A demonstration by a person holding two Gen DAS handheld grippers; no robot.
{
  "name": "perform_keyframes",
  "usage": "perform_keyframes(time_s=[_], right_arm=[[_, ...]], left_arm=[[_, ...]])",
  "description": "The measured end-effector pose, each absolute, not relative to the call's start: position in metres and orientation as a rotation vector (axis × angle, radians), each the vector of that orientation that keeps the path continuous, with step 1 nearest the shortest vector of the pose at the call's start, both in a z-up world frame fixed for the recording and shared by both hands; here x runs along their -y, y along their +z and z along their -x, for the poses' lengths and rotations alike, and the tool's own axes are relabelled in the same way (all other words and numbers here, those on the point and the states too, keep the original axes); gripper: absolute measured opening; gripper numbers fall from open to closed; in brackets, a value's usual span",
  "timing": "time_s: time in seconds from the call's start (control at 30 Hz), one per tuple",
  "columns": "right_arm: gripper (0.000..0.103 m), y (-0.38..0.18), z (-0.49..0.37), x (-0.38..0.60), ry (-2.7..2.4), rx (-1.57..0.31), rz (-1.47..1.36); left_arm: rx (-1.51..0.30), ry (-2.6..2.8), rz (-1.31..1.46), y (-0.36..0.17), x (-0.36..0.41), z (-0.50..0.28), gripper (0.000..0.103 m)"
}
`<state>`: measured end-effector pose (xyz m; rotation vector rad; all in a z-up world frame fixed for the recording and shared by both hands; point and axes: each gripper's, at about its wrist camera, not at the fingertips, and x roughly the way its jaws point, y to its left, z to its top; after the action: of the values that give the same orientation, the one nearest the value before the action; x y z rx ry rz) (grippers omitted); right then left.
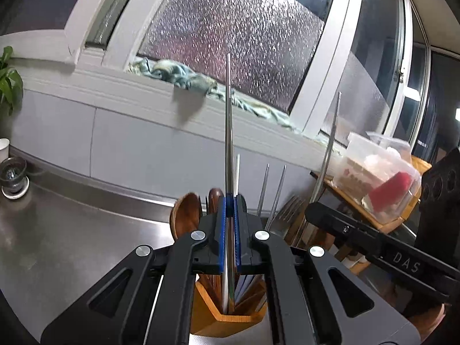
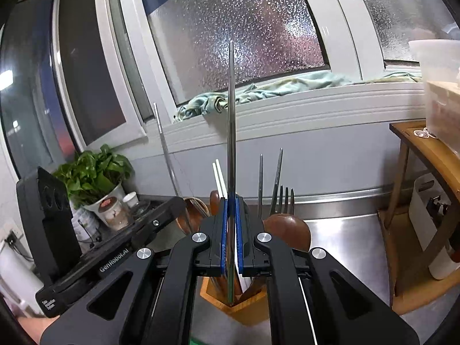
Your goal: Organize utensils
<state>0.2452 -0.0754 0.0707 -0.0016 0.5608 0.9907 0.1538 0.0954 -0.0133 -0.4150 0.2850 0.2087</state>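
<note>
Several utensils (forks (image 2: 283, 201), spoons (image 2: 289, 231)), wooden holder (image 2: 238, 306)

Glossy steel counter (image 1: 86, 224), matt wooden holder (image 1: 230, 316).

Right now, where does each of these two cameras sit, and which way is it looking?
Left wrist: sits on the left tongs, looking along them at the window; they grip a metal chopstick above the wooden holder.
Right wrist: sits on the right tongs, same direction, gripping a chopstick.
Shared: holder, window, cloth, and each shows the other tongs.
</note>
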Motion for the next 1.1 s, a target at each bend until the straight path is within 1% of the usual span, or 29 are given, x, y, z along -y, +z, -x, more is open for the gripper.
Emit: perform_keyframes(time_s=[0.67, 0.8, 0.9, 1.1], right_arm=[[0.006, 0.026, -0.223, 0.08, 0.99, -0.592, 0.152], [0.006, 0.022, -0.222, 0.083, 0.977, -0.598, 0.159], [0.009, 0.022, -0.219, 0.083, 0.974, -0.605, 0.178], [0.009, 0.021, -0.206, 0.096, 0.966, -0.625, 0.189]], left_arm=[[-0.374, 0.112, 0.337, -0.05, -0.088, -0.139, 0.004], [-0.386, 0.098, 0.334, -0.052, -0.086, -0.137, 0.004], [-0.399, 0.087, 0.307, -0.053, -0.08, -0.134, 0.004], [-0.421, 0.089, 0.302, -0.05, -0.077, -0.117, 0.004]])
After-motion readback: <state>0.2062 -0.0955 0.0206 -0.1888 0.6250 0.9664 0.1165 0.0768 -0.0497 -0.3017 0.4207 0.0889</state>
